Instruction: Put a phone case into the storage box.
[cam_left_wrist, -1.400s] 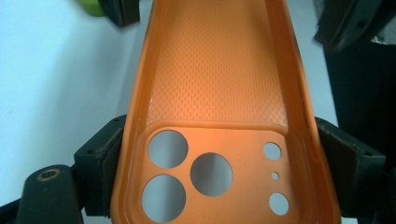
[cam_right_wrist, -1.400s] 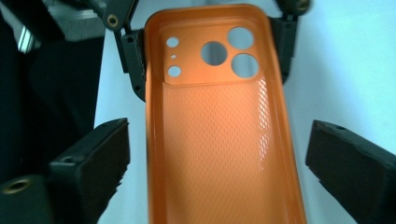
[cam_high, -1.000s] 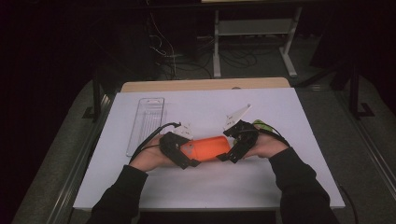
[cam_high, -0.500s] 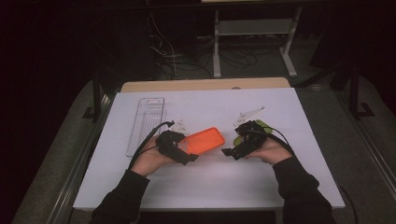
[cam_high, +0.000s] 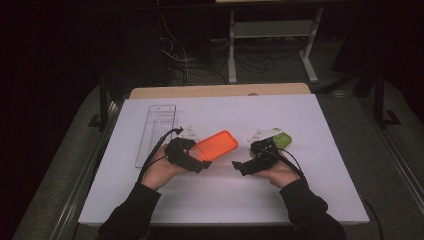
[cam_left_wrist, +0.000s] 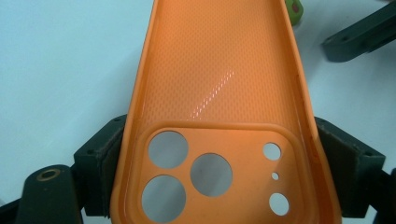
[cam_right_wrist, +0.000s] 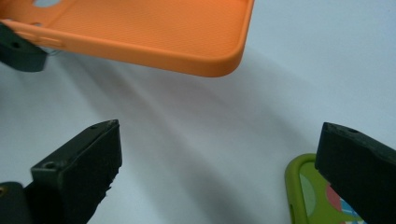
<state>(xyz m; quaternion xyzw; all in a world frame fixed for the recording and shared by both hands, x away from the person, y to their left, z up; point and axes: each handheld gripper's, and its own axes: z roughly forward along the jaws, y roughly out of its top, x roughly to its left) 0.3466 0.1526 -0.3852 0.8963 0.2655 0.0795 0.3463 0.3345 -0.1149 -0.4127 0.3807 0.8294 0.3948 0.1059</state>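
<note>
Left gripper view: left gripper (cam_high: 192, 155) fingers are pinching the orange phone case (cam_left_wrist: 219, 116) across its camera end, keeping it lifted; right gripper (cam_right_wrist: 219, 177) fingers are standing spread just beside it, near the green case (cam_right_wrist: 308, 196).

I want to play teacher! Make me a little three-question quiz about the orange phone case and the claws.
1. True or false: the left claw is shut on the orange phone case.
2. What lies next to the right claw? A) a green phone case B) a spoon C) a cup
3. Fill in: the right claw's jaws are ____.

Key: 1 true; 2 A; 3 open
</note>
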